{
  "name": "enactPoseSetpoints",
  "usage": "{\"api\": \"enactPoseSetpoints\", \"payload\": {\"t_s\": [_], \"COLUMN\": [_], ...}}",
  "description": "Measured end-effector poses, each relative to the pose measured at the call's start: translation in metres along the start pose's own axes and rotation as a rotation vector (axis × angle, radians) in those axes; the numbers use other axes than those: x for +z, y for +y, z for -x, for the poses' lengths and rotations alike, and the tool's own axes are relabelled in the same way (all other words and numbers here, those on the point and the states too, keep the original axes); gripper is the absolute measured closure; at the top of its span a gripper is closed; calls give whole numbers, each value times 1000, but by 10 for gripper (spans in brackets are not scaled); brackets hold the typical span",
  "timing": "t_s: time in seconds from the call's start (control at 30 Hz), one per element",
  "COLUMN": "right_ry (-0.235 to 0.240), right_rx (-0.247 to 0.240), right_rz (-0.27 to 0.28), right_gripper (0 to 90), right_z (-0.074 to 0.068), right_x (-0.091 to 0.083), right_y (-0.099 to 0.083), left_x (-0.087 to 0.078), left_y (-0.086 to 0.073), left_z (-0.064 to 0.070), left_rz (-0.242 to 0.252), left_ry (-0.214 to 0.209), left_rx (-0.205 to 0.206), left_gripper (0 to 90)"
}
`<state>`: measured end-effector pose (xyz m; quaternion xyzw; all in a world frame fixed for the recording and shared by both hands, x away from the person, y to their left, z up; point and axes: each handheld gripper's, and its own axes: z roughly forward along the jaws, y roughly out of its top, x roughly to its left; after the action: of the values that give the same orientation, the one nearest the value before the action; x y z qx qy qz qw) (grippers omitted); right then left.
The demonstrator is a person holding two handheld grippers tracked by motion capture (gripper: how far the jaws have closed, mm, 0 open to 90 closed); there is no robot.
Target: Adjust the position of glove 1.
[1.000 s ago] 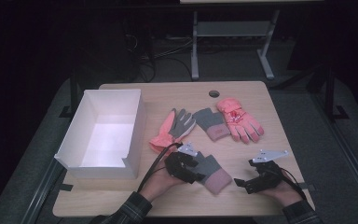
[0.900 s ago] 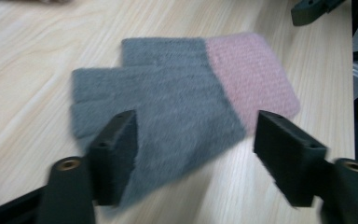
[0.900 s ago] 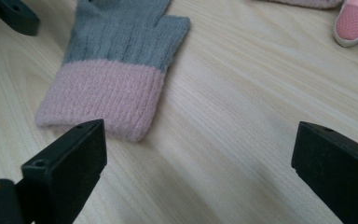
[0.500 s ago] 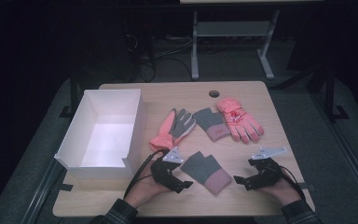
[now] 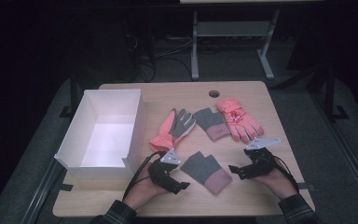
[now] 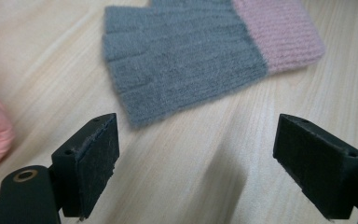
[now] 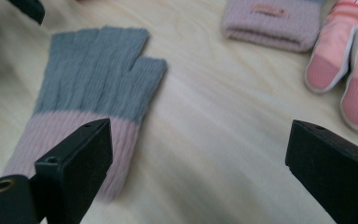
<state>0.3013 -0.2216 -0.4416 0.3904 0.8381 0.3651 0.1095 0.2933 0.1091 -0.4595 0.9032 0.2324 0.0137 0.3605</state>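
A grey knit glove with a pink cuff [image 5: 206, 171] lies flat near the table's front edge, between my two grippers. My left gripper [image 5: 179, 180] rests just left of it, open, and the glove's grey finger end [image 6: 186, 60] lies beyond its fingertips [image 6: 198, 135], apart from them. To the glove's right, my right gripper [image 5: 236, 171] is open too. In the right gripper view the glove [image 7: 93, 93] lies ahead and left of the gripper [image 7: 200, 144], with bare wood between the jaws.
A white open box [image 5: 74, 144] stands at the left. Farther back lie an orange and grey glove [image 5: 173, 128], a second grey-pink knit glove [image 5: 209, 122] and a pink padded glove [image 5: 238, 119]. A round hole [image 5: 214, 93] sits near the far edge.
My left gripper has drawn back left and toward the person, off the near knit glove, which now lies uncovered. The right gripper has hardly moved.
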Motion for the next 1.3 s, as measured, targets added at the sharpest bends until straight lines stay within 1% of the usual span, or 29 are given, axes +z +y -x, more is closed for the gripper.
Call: {"api": "enactPoseSetpoints", "payload": {"t_s": [0.07, 0.13, 0.17, 0.23, 0.27, 0.37, 0.4, 0.43, 0.47, 0.5, 0.53, 0.57, 0.6, 0.63, 0.67, 0.73, 0.77, 0.83, 0.87, 0.9, 0.93, 0.97, 1.0, 1.03, 1.07, 1.13, 1.23, 1.27, 1.3], "right_ry": [2, 0, -3, -4, -5, 6, 1, 1, 0, 0, 3, 3, -5, -7, -13, -13, -17, -22, -22, -18, -21, -21, -22, -25, -31, -35, -46, -45, -51], "right_rx": [-6, 0, -3, 0, -3, 0, -2, -2, 16, 16, 20, 20, 19, 23, 21, 49, 45, 54, 67, 77, 80, 80, 83, 79, 86, 83, 84, 98, 93], "right_rz": [7, 3, 5, 1, 6, 9, 9, 9, 12, 12, 24, 24, 17, 14, 21, 27, 26, 16, 18, 11, 4, 4, -4, -3, -5, -6, -8, 2, -6], "right_gripper": [71, 70, 71, 71, 71, 96, 96, 96, 98, 98, 118, 118, 118, 120, 126, 136, 136, 137, 142, 142, 142, 142, 148, 164, 165, 167, 196, 210, 210], "right_z": [1, 2, 3, 3, 3, 5, 6, 6, 7, 7, 10, 10, 13, 14, 16, 18, 21, 24, 26, 28, 29, 29, 32, 33, 34, 35, 40, 43, 44], "right_x": [3, 6, 8, 10, 11, 13, 14, 14, 16, 16, 17, 17, 20, 20, 21, 22, 23, 26, 28, 29, 32, 32, 36, 38, 40, 43, 50, 55, 59], "right_y": [4, 9, 11, 15, 18, 22, 27, 27, 32, 32, 36, 36, 39, 41, 43, 48, 51, 57, 60, 62, 65, 65, 70, 72, 74, 76, 83, 88, 90], "left_x": [1, 1, 1, 0, 0, 0, 0, 0, -1, -1, -1, -1, 0, -1, -1, -2, -2, -2, -4, -4, -4, -4, -5, -5, -5, -6, -6, -6, -7], "left_y": [0, 0, -1, -1, -1, -1, -1, -1, 0, 0, 1, 1, 0, 0, 0, 0, 0, 0, 0, 1, 1, 1, 1, 1, 1, 1, 1, 1, 1], "left_z": [-1, -1, -2, -2, -2, -4, -4, -4, -4, -4, -3, -3, -2, -2, -3, -4, -4, -4, -5, -5, -5, -5, -5, -5, -5, -5, -5, -4, -5], "left_rz": [2, 21, 15, 13, 19, 13, 19, 25, 25, 25, 19, 19, 24, 17, 24, 27, 27, 34, 24, 27, 36, 36, 37, 37, 32, 31, 35, 39, 28], "left_ry": [1, 4, 4, 8, 9, 16, 18, 17, 18, 18, 17, 17, 18, 18, 19, 19, 19, 21, 23, 24, 22, 22, 22, 22, 22, 19, 17, 17, 17], "left_rx": [-6, -19, -9, -9, -19, -20, -25, -29, -19, -19, -9, -9, -16, -10, -17, -22, -22, -28, -14, -15, -23, -23, -27, -27, -19, -22, -22, -27, -15], "left_gripper": [140, 140, 140, 140, 140, 140, 140, 140, 140, 140, 140, 140, 140, 140, 140, 140, 140, 140, 140, 140, 140, 140, 140, 140, 140, 140, 140, 140, 140]}}
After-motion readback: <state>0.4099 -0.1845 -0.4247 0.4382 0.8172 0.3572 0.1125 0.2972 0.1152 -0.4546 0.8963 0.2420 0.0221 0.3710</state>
